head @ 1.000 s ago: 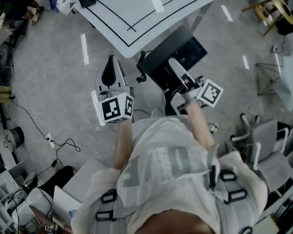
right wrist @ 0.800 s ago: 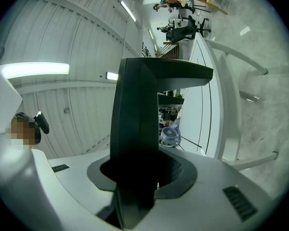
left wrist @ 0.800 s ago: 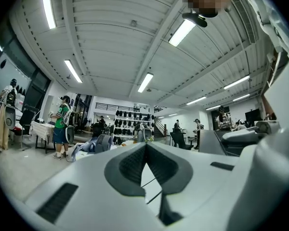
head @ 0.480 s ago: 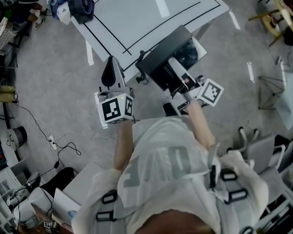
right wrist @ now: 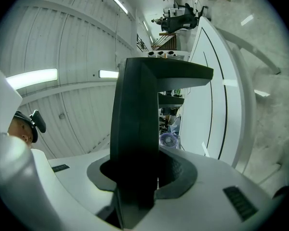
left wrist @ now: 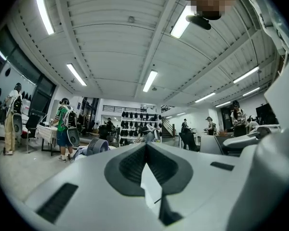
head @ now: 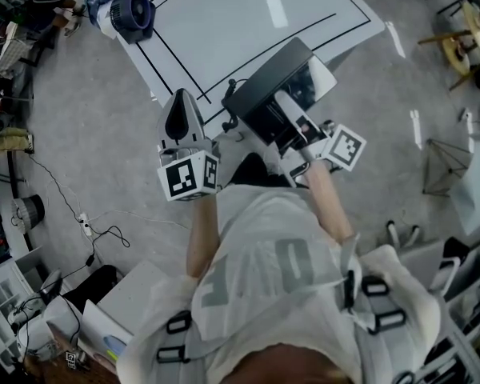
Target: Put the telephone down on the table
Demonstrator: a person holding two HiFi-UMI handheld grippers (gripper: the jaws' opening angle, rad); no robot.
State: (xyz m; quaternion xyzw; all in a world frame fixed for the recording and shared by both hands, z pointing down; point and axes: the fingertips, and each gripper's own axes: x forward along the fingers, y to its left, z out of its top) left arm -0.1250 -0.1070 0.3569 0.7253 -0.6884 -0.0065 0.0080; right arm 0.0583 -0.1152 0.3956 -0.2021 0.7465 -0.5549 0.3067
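Holding: black telephone (head: 266, 94), clamped edgewise in right gripper (head: 292, 125), poised for setting on table (head: 224, 22), upper centre; left gripper (head: 181, 106) jaws together, empty.

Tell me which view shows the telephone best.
Head view: most of the black telephone shows from above, clamped in the right hand-held gripper at the near edge of the white table. Right gripper view gives only a dark edge-on slab between its jaws. Left gripper view doesn't clearly show it.
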